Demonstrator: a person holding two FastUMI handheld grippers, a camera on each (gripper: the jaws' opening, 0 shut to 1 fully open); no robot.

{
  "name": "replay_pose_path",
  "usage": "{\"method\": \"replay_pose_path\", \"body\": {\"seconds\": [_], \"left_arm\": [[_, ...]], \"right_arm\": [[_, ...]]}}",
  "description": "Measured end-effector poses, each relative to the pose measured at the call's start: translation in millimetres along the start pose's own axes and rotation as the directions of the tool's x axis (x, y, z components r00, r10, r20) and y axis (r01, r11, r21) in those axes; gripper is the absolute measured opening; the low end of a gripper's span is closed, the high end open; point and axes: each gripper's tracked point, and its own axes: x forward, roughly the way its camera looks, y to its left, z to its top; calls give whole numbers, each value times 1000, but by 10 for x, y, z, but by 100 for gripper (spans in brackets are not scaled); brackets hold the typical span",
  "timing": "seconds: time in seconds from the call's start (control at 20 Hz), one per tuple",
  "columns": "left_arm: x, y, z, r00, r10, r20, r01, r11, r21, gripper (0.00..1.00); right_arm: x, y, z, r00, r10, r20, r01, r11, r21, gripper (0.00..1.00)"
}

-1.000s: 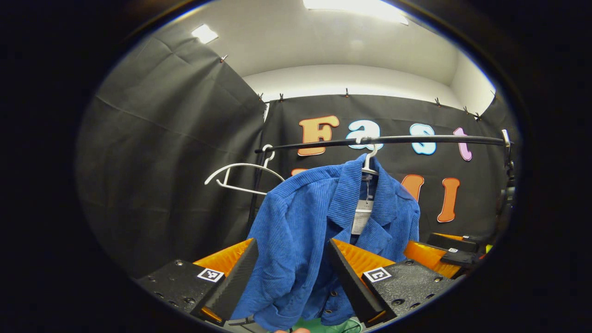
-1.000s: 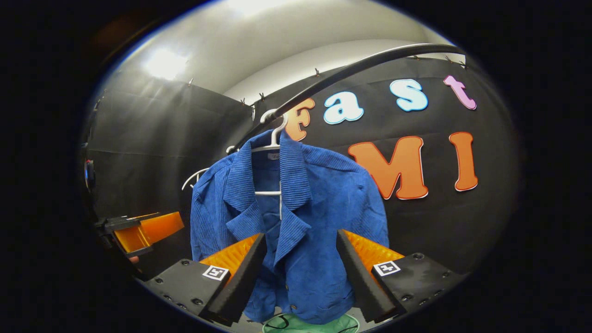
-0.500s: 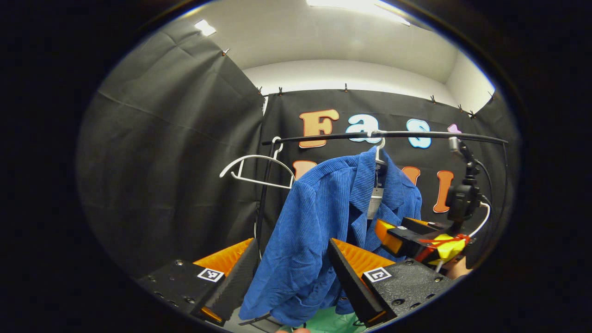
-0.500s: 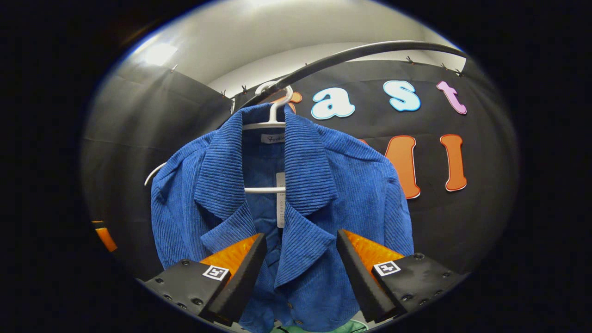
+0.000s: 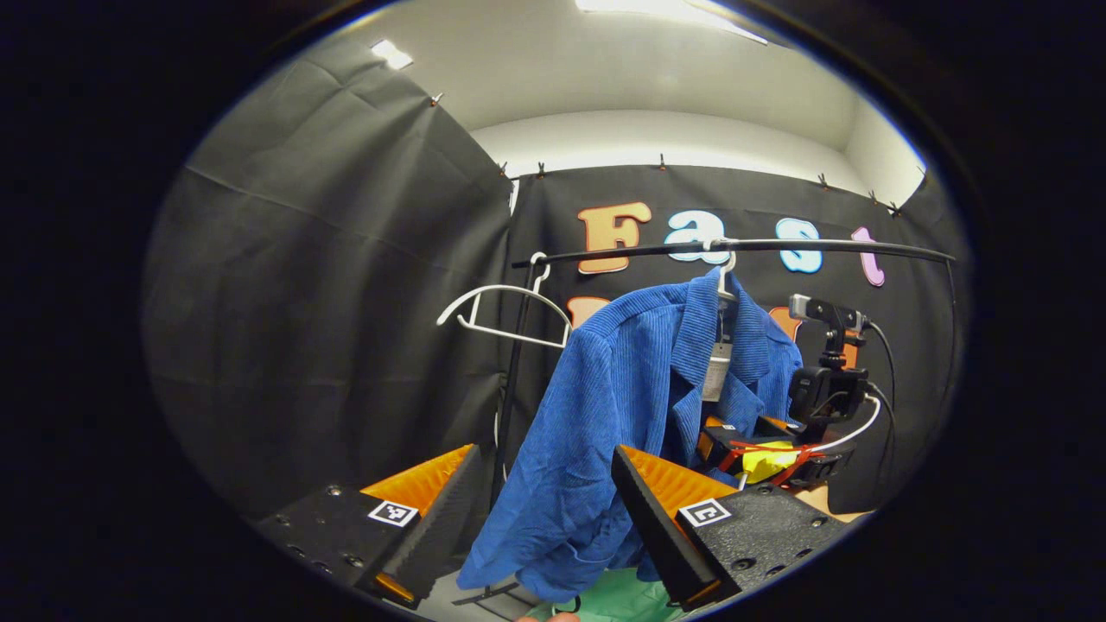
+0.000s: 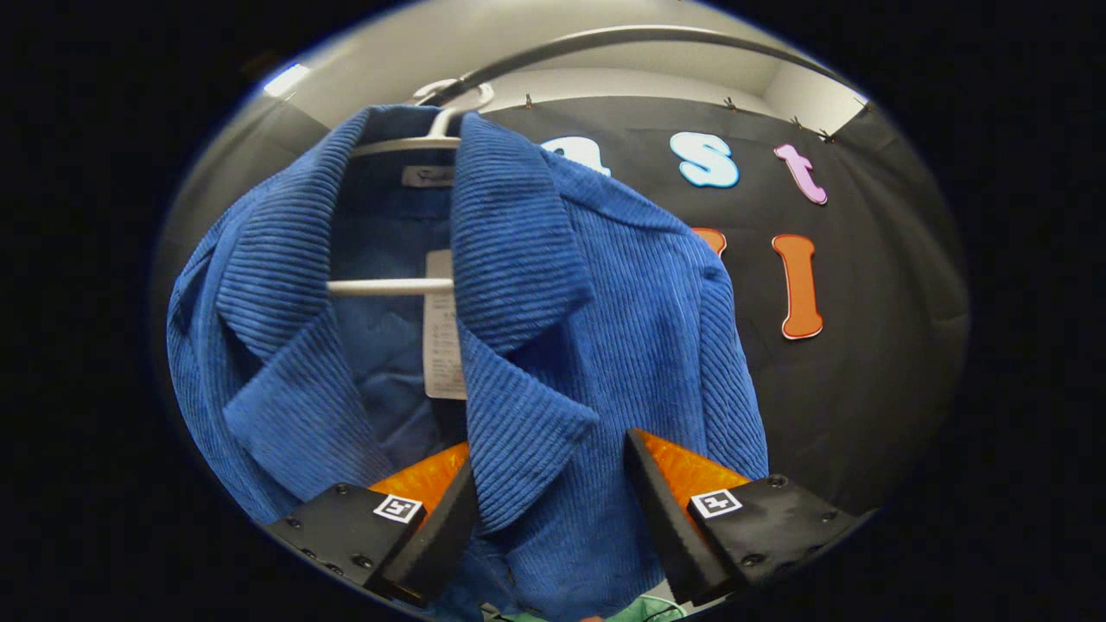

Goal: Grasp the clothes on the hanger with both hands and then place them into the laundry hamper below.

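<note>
A blue corduroy jacket (image 5: 605,406) hangs on a white hanger (image 5: 724,275) from a black rail (image 5: 778,248). My left gripper (image 5: 544,458) is open and stands short of the jacket's near sleeve, with nothing held. In the right gripper view the jacket (image 6: 553,328) is very close. Its lapel lies in the gap of my open right gripper (image 6: 549,453), and I cannot tell whether the fingers touch it. The left gripper view also catches the right gripper (image 5: 710,436) at the jacket's front. A strip of the green hamper (image 5: 605,600) shows below the hem.
An empty white hanger (image 5: 505,313) hangs at the rail's left end, beside the rack's upright post (image 5: 517,363). Black cloth walls close in behind and to the left. A hand (image 5: 834,499) holds the right gripper, with a cable looping off it.
The right gripper has moved in close to the jacket's collar and lapel, which now loom large. The left gripper has drawn back slightly, so the jacket sits farther right. Both stay open.
</note>
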Motion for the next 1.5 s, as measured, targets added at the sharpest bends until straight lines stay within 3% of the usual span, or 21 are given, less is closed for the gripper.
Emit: {"method": "replay_pose_path", "body": {"seconds": [0.25, 0.3, 0.35, 0.5, 0.65, 0.75, 0.85, 0.95, 1.0, 1.3, 1.4, 1.5], "left_arm": [[39, -232, -121, 998, 57, -4, -57, 998, 21, 92], [3, -323, -161, 998, 57, -8, -57, 998, 21, 95], [-7, -420, -196, 999, 52, -12, -52, 998, 19, 92], [101, -744, -293, 999, 31, -22, -31, 1000, -2, 95], [248, -1126, -408, 999, -22, -38, 22, 1000, -14, 92], [332, -1437, -486, 997, -72, -38, 71, 997, -13, 92], [457, -1672, -545, 994, -103, -36, 103, 995, -9, 92], [543, -1864, -589, 994, -109, -30, 109, 994, -19, 95], [599, -1913, -579, 995, -98, -17, 98, 995, -22, 95], [997, -1819, -455, 997, 32, 63, -33, 999, 5, 91], [1078, -1723, -377, 992, 72, 108, -75, 997, 21, 95], [1217, -1606, -329, 984, 102, 148, -111, 993, 51, 91]], "right_arm": [[94, -190, -179, 992, 125, -17, -125, 991, -52, 94], [27, -244, -184, 990, 137, -38, -140, 987, -76, 78], [-54, -244, -181, 982, 181, -56, -185, 980, -77, 62], [-344, -288, -57, 953, 297, -58, -300, 954, -32, 15], [-661, -260, 89, 864, 500, -66, -496, 866, 67, 16], [-850, -403, 179, 810, 582, -67, -566, 807, 171, 16], [-963, -675, 381, 811, 583, -40, -561, 796, 226, 16], [-1026, -948, 661, 840, 542, 33, -535, 817, 214, 16], [-1057, -1011, 808, 839, 539, 78, -543, 816, 199, 8], [-1491, -1038, 1221, 784, 596, 173, -617, 778, 117, 8], [-1633, -1060, 1273, 785, 587, 199, -612, 784, 102, 8], [-1621, -1024, 1327, 795, 568, 213, -595, 798, 93, 9]]}}
